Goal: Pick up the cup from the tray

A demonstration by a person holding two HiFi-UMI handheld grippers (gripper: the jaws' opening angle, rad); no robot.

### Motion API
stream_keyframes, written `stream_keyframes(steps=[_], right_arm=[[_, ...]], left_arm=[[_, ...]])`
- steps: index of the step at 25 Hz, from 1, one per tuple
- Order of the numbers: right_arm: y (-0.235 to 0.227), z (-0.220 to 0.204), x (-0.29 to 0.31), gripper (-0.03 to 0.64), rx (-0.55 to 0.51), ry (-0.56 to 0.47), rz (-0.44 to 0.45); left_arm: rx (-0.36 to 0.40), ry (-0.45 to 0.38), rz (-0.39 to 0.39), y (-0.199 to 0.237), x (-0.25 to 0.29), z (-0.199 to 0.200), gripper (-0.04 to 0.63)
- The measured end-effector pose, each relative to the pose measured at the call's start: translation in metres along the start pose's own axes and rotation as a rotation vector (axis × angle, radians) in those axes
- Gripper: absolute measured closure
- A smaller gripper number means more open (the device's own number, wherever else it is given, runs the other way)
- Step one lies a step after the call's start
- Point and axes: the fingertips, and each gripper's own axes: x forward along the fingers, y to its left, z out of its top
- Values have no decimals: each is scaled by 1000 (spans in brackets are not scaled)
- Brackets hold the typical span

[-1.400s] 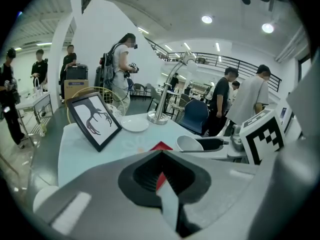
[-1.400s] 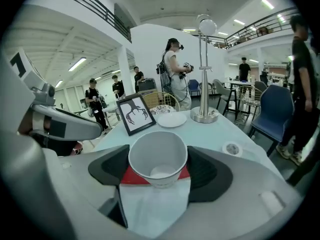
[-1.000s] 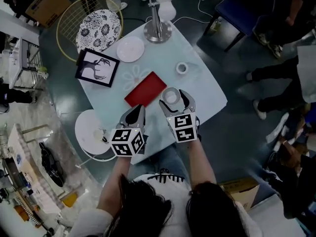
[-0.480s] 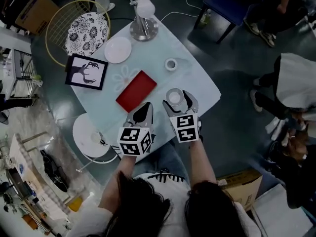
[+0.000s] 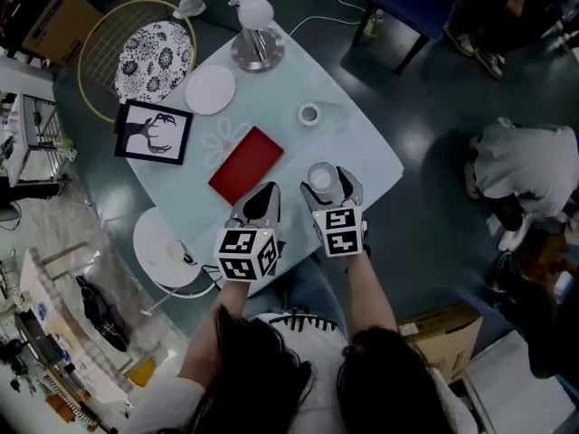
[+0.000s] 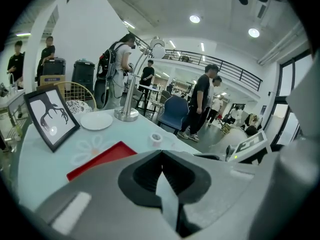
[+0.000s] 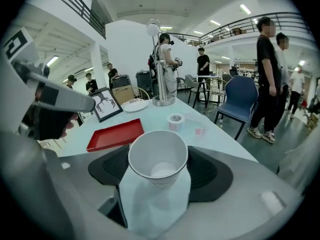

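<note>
The left gripper is clenched, and its own view shows the jaws meeting in a single seam. From the head view it hangs over the counter by the near edge, just beside the near end of the red tray.

To its right, the right gripper is grasping the white paper cup, with its jaws parted to the cup's width and pressing on its sides. The cup is upright and off the tray, held over the counter toward the near-right edge.

Only the right gripper view looks down into the cup to its white bottom. Only the head view gives the layout:
- The framed picture is at the left corner.
- The white plate and lamp base are toward the far corner.
- The tape roll is beyond the cup.
</note>
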Motion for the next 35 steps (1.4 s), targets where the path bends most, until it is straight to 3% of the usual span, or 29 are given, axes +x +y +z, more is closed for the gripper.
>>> stream_keyframes(steps=[10, 18, 24, 27, 31, 35], right_arm=[[4, 5, -2, 224, 20, -21, 7], [2, 18, -14, 209, 6, -51, 10], [4, 42, -44, 209, 122, -138, 14], [11, 60, -62, 241, 103, -187, 23], [14, 85, -89, 355, 70, -263, -13], [21, 96, -106, 415, 10, -279, -22]], left_arm=[[-33, -30, -7, 4, -7, 8, 595], [-5, -41, -4, 4, -18, 10, 595], [3, -73, -9, -1, -31, 15, 595], [3, -100, -13, -5, -40, 19, 595], [6, -151, -20, -11, -52, 31, 595], [0, -194, -29, -16, -64, 41, 595]])
